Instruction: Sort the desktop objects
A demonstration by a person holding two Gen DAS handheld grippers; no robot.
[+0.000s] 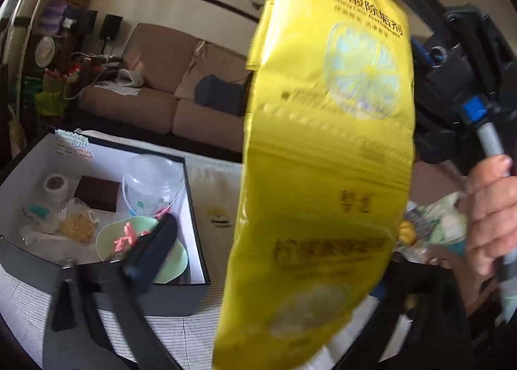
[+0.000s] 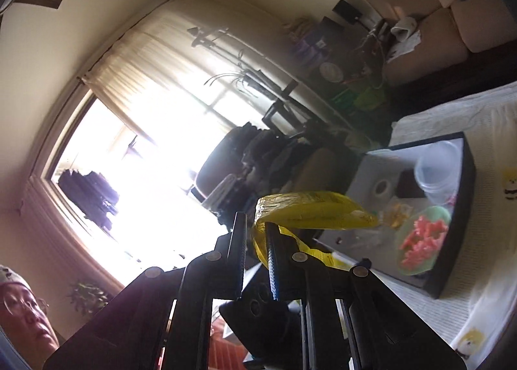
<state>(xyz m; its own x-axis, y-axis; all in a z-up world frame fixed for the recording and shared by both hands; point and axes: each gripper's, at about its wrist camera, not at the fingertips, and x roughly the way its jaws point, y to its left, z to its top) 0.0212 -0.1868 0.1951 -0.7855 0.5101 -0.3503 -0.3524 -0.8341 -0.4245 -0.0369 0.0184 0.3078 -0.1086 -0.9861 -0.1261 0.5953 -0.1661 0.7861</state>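
A yellow pouch (image 1: 323,160) with a lemon picture hangs upright and fills the middle of the left wrist view. My right gripper (image 2: 257,236) is shut on the pouch's (image 2: 316,210) top edge and holds it in the air. That gripper's body (image 1: 452,79) and the hand (image 1: 491,208) on its handle show at the upper right. My left gripper (image 1: 284,250) is open; the pouch hangs between its fingers. Its left finger (image 1: 152,247) stands apart from the pouch. The other finger is mostly hidden behind the pouch.
A black box (image 1: 168,300) with white inner walls sits on the white tablecloth (image 1: 210,195). It holds a clear tub (image 1: 152,181), a tape roll (image 1: 56,187), a brown case (image 1: 97,194) and a green plate (image 1: 111,239) with pink pieces. A floral packet (image 1: 442,224) lies at right. A sofa (image 1: 155,79) stands behind.
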